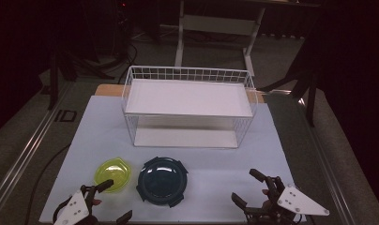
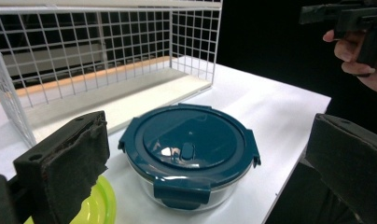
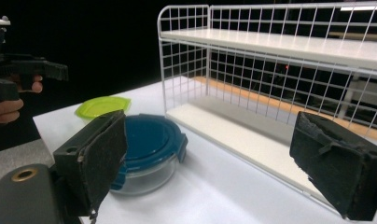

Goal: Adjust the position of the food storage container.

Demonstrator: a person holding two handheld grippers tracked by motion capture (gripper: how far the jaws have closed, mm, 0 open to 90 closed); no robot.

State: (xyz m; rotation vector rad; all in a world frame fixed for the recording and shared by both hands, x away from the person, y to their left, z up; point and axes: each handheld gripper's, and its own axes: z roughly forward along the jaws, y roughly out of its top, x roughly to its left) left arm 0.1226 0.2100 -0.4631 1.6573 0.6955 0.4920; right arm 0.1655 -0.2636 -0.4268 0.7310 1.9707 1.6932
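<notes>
a white wire rack (image 1: pixel 187 101) with two shelves stands at the back of a white table (image 1: pixel 225 173), its shelves bare.

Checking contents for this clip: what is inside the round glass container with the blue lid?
Through the container's clear glass wall nothing shows, so it looks empty. The clipped-on blue lid covers the top, so the middle cannot be seen for certain.
</notes>
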